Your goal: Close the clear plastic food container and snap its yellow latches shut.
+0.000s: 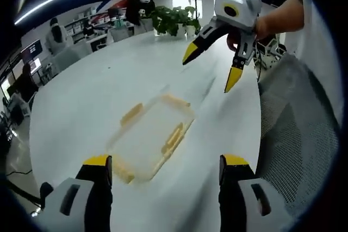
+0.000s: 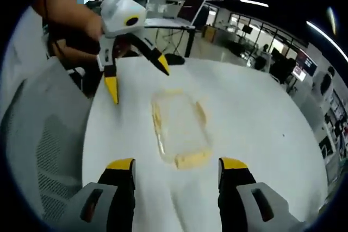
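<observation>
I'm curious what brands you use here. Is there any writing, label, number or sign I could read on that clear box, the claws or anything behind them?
None can be read.
Clear container: no label or print shows on it.
Left claw and right claw: plain white and yellow, no lettering shows.
Screens at the back of the room: too small and blurred to read.

Open office: desks (image 1: 95,39), monitors (image 2: 302,68), laptop (image 2: 193,6).
</observation>
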A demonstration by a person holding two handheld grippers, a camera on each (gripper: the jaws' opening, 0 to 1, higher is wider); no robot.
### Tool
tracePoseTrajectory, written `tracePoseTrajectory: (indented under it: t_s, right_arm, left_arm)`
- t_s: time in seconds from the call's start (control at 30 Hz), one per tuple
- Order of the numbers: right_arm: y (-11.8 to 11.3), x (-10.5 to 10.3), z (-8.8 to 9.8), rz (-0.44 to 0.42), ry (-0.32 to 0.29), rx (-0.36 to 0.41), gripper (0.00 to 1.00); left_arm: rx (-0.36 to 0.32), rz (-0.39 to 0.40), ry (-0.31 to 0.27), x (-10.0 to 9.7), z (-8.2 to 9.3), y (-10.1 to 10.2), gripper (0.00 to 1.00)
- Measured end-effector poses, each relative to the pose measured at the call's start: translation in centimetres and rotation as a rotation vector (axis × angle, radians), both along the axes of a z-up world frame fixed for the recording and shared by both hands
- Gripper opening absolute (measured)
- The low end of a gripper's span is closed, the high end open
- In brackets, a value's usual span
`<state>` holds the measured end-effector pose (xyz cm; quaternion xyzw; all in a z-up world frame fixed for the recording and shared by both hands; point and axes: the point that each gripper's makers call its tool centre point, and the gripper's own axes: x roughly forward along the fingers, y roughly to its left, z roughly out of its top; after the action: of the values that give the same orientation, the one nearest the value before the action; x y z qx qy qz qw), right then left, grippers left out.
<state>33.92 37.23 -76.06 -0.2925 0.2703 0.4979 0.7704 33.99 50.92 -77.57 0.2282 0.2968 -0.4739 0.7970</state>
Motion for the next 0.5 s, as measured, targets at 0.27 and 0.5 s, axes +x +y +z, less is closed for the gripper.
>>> tracePoseTrajectory:
  t_s: [0.27,0.5]
  right_arm:
    - [0.1,0.4,-0.5,0.024,0.017,-0.038,0.61]
    - [0.4,1.1,-0.7,0.053,0.016,-0.066,0.58]
  left_arm:
    - [0.039,-0.037,-0.002,0.9,-0.1,0.4,0.79]
    - [0.075,-0.082,-0.013,1.9,-0.1,0.7,0.77]
